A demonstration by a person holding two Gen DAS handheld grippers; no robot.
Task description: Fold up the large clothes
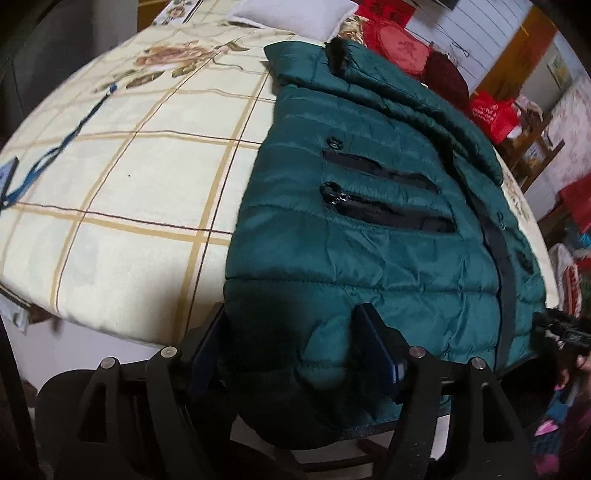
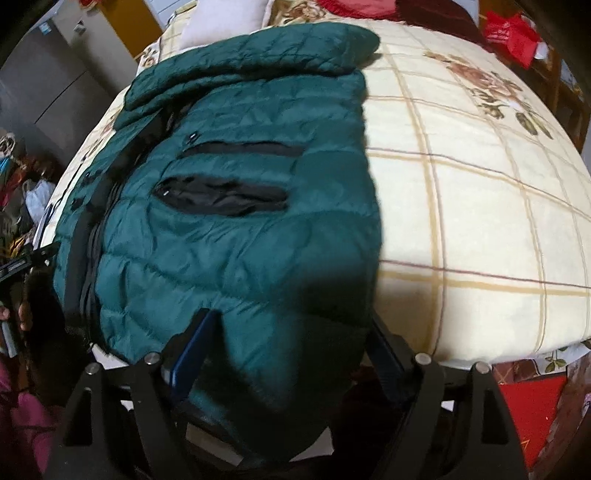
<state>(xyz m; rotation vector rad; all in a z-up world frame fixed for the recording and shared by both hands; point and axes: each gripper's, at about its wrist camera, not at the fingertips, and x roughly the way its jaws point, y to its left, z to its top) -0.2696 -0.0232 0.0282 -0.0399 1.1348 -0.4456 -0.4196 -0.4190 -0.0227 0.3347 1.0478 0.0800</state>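
A dark green quilted puffer jacket lies on the bed, its hem hanging over the near edge; sleeves are folded across its far part. It has two black pocket slits and a dark front placket. My left gripper is shut on the jacket's hem at its left corner, with bunched fabric between the blue-padded fingers. In the right wrist view the jacket fills the left half. My right gripper is shut on the hem at its right corner, fabric bulging between the fingers.
The bed carries a cream sheet with tan checks and flower prints. A white pillow and red cushions lie at the head. A blue cord lies on the sheet at the left. Red bags and clutter stand beside the bed.
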